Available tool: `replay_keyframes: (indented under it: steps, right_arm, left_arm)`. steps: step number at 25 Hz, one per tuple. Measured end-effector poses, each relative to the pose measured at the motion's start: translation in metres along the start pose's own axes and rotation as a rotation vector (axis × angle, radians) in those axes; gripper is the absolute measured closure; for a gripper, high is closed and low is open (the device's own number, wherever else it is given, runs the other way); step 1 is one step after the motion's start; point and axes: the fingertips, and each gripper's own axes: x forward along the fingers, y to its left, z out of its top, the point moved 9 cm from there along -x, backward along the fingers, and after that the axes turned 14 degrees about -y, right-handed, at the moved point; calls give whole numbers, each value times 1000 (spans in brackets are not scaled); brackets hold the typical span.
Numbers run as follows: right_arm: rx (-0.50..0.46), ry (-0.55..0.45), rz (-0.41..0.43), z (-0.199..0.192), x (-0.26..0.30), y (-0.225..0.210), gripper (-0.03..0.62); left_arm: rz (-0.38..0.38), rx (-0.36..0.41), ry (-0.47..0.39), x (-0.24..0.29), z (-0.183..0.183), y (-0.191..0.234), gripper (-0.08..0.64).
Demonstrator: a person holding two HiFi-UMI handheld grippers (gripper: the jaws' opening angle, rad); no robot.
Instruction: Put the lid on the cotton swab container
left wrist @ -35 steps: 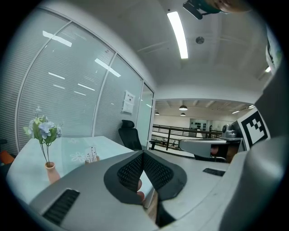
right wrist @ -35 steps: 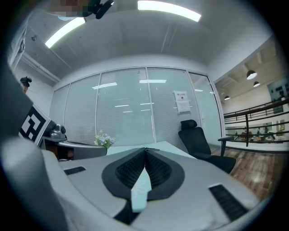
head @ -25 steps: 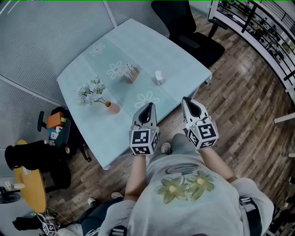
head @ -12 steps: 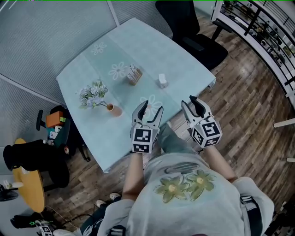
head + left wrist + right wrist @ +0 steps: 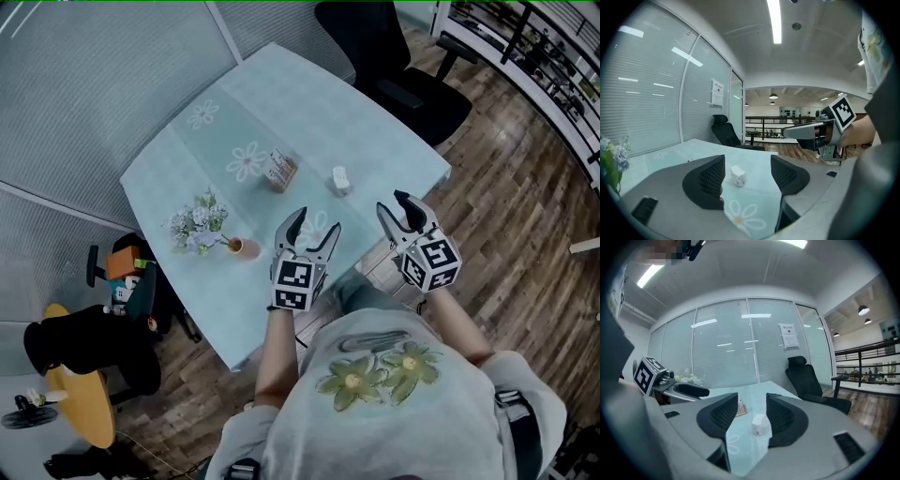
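On the pale teal table (image 5: 216,155), a small brown box with striped contents (image 5: 281,171) stands mid-table. A little white lidded pot (image 5: 341,179) sits to its right. My left gripper (image 5: 317,221) hovers over the table's near edge, open; its jaws have just been opening and nothing is between them. In the left gripper view the white pot (image 5: 738,176) shows farther off, between the jaws. My right gripper (image 5: 394,202) hangs by the table's near right edge; its jaws have also just been opening and hold nothing. The right gripper view shows the pot (image 5: 760,424) and box (image 5: 742,409) ahead.
A small vase of flowers (image 5: 199,225) stands at the table's left edge. A black office chair (image 5: 394,56) is beyond the far corner. Glass partitions (image 5: 84,84) border the left side. A yellow stool (image 5: 80,412) and bags sit on the wood floor at left.
Both grippers went from shut to open and moved forward, from in front of the person's body to the table's near edge.
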Motion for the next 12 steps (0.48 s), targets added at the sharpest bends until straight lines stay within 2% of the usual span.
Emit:
replay_keyframes:
  steps: [12]
  right_arm:
    - [74,65,-54,-25,49,-39,413]
  left_arm:
    - [-128,14,122,72,-35,38,255]
